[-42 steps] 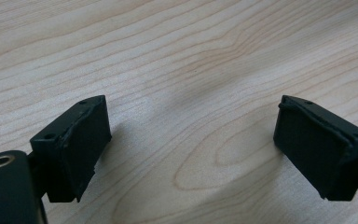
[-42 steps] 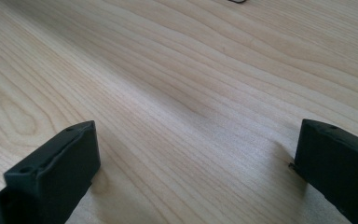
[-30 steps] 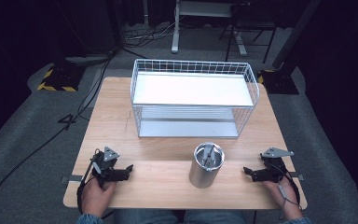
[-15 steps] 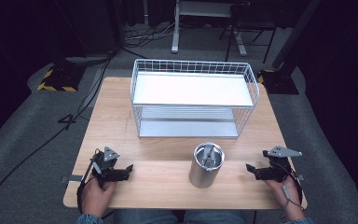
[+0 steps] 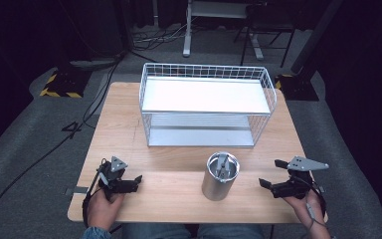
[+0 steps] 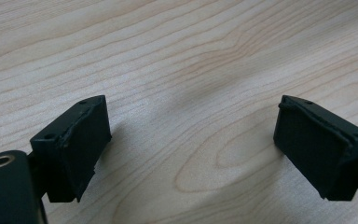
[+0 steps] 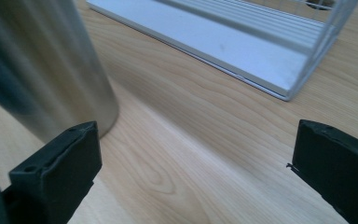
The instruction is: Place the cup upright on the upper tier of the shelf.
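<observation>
Wood-grain tabletop [image 5: 179, 174], both units parked near the front edge. Left hand-held gripper [image 5: 135, 182] sits low over bare wood at front left, jaws spread wide, nothing between them; the left gripper view has only wood grain between the jaws. Right hand-held gripper [image 5: 267, 185] at front right, jaws also wide apart and empty, pointed toward the middle. Steel cup [image 5: 221, 176] stands upright between the two, closer to the right one; in the right gripper view its wall [image 7: 37, 60] sits just past the left jaw, not touching as far as I can tell. Something grey is inside the cup, can't tell what. White wire rack [image 5: 206, 104] stands behind the cup, mid-table. Grey carpet [image 5: 30, 139], floor cables [image 5: 94, 99] and dark room beyond.
</observation>
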Available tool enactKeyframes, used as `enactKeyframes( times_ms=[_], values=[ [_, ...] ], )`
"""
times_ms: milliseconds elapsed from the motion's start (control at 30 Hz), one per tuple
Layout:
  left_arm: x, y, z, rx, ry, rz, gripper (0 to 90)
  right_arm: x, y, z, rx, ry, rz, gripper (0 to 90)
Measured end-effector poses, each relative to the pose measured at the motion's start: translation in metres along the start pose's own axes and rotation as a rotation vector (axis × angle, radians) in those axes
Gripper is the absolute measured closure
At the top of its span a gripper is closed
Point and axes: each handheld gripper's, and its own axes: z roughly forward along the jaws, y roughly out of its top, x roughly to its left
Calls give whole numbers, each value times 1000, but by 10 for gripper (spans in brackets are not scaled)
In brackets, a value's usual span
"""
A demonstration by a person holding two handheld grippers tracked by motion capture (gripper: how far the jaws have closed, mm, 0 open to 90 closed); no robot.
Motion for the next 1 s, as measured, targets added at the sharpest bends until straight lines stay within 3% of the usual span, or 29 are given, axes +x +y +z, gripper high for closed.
enactKeyframes(
  times_ms=[167,400,700,800,1000],
  values=[
    [0,-1,0,-2,1,-2,113,11,6,1,-4,44,-6,11],
    [0,-1,-1,-2,1,-1,113,36,20,8,-43,144,-57,5],
    [0,-1,-1,-1,1,-1,113,60,26,20,-46,221,-97,5],
    [0,-1,-1,-1,1,-1,113,70,29,27,-50,272,-128,0],
    [0,-1,-1,-2,1,-1,113,77,32,38,-66,301,-142,0]
  ],
)
